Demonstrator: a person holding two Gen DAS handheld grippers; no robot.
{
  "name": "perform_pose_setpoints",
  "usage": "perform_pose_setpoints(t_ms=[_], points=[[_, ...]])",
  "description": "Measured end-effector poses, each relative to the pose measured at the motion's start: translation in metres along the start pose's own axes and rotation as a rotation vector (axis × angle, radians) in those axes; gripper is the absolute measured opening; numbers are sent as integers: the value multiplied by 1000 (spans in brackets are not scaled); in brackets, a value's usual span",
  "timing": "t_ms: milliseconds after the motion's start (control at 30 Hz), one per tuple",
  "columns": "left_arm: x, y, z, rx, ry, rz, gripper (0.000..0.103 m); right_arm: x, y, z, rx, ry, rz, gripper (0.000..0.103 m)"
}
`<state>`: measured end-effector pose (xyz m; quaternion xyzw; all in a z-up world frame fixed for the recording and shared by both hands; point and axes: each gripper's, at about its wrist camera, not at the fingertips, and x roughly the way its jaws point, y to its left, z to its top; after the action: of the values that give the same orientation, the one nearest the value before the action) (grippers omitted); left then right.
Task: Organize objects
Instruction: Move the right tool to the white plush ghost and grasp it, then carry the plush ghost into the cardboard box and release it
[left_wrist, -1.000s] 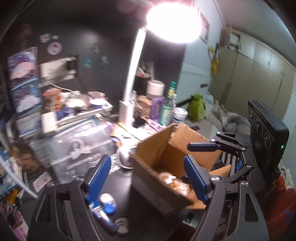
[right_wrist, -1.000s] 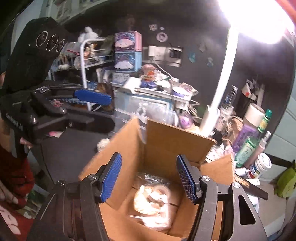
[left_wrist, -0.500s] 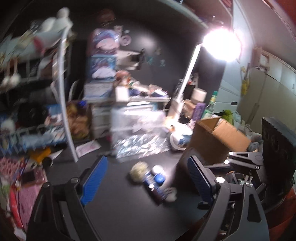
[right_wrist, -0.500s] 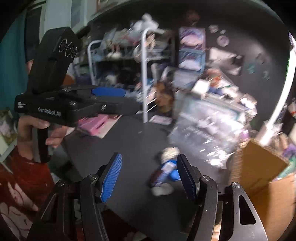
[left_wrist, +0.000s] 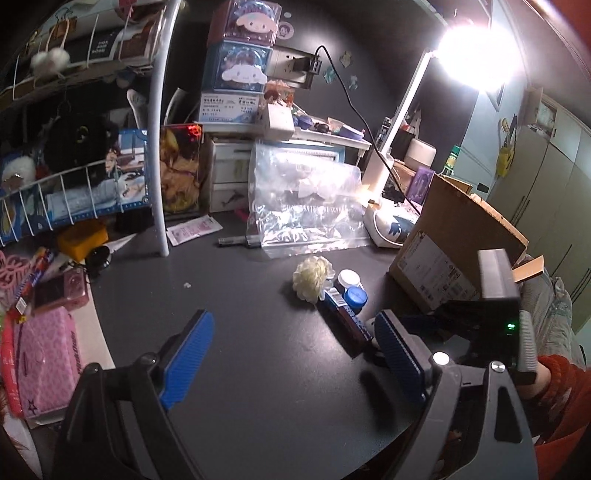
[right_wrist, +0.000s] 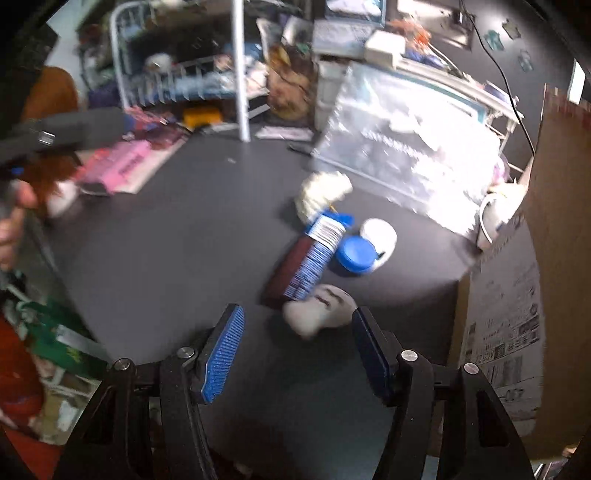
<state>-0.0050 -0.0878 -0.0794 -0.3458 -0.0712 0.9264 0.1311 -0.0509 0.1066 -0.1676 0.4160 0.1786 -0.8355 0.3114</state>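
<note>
dark desk (left_wrist: 258, 369) in a cluttered room, lamp (left_wrist: 476, 55) lit, wire rack (left_wrist: 74, 177) at left. cream puff (left_wrist: 314, 277), blue tube (right_wrist: 317, 254) and lens case (right_wrist: 364, 245) lie clustered beside cardboard box (left_wrist: 443, 254). left gripper (left_wrist: 295, 358) and right gripper (right_wrist: 297, 350) fingers spread, empty.

A bright desk lamp (left_wrist: 476, 59) lights a black wall (left_wrist: 373, 55), white wire rack (left_wrist: 74, 177) and pale cupboards (left_wrist: 546, 177).

A cluster lies mid-frame on the dark bench (left_wrist: 258, 369): a cream pompom (left_wrist: 313, 277), a blue-and-maroon tube (right_wrist: 309, 258) lying flat, a blue-and-white lens case (right_wrist: 364, 246) — and a small white figure (right_wrist: 320, 311) at the tube's near end. An open cardboard box (left_wrist: 448, 251) stands at right.
</note>
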Motion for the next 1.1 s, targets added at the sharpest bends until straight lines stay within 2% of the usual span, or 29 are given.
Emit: perform_pose_setpoints(t_ms=[67,200,367,500,700,900,967,1033,1100], points=[[0,-1,0,0,3,-3,87,9,-6,-1,5,17,-2,45],[1,-2,1,-3,4,-6,87,13,-10,0,11,14,0,37],[2,-5,1,3,11,-27,87,7,-6,-1,-14,-4,-10,34],[4,-14,2,18,33,-99,87,-8,2,0,-19,-29,23,34],[0,-37,9,50,63,-227,86,-51,28,21,-95,-126,144,34],[-14,-52,22,71,56,-254,64,-87,49,41,-192,-222,199,34],[-19,-57,27,76,45,-260,51,-98,51,45,-221,-252,200,34],[-23,-63,34,85,36,-264,43,-108,49,48,-243,-276,197,34],[-24,-71,41,104,29,-263,39,-115,46,50,-250,-294,196,34]])
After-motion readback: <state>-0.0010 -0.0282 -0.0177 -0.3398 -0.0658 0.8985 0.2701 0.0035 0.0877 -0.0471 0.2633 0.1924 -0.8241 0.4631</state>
